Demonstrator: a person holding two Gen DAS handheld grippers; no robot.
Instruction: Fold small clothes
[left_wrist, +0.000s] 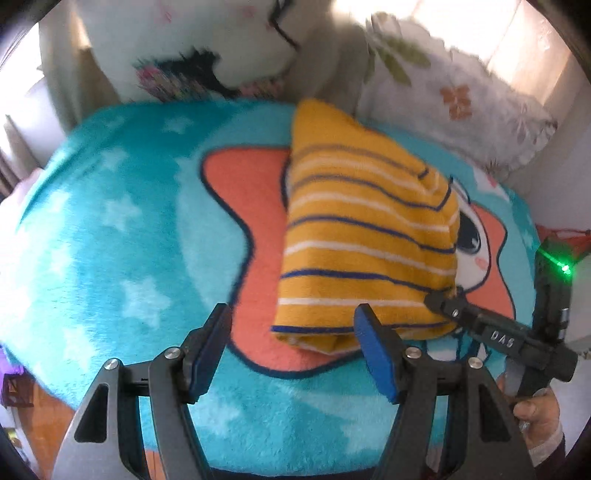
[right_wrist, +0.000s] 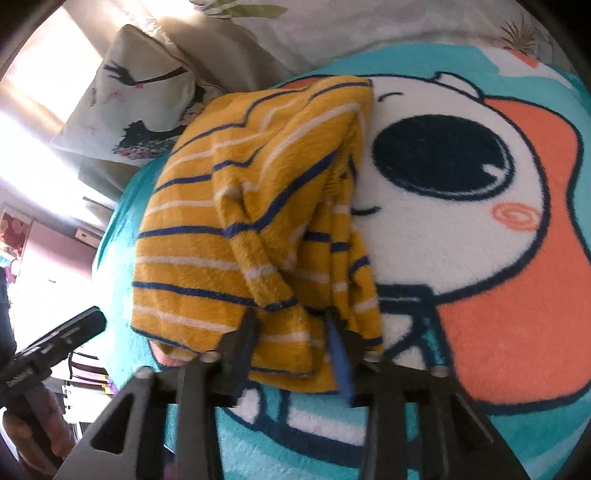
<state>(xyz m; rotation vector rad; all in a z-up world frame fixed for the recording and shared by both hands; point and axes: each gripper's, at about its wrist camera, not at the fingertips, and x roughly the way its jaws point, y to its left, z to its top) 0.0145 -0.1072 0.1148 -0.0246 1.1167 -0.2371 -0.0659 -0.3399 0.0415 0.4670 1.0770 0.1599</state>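
While the right gripper is pinching the folded mustard-yellow striped fleece garment at its near corner, the left gripper is hovering agape beside it; likely next, squaring the fold.

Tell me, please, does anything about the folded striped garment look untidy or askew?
Yes: the yellow striped garment is folded unevenly, its layers bunched and splaying open along the right edge, where the right gripper grips it.
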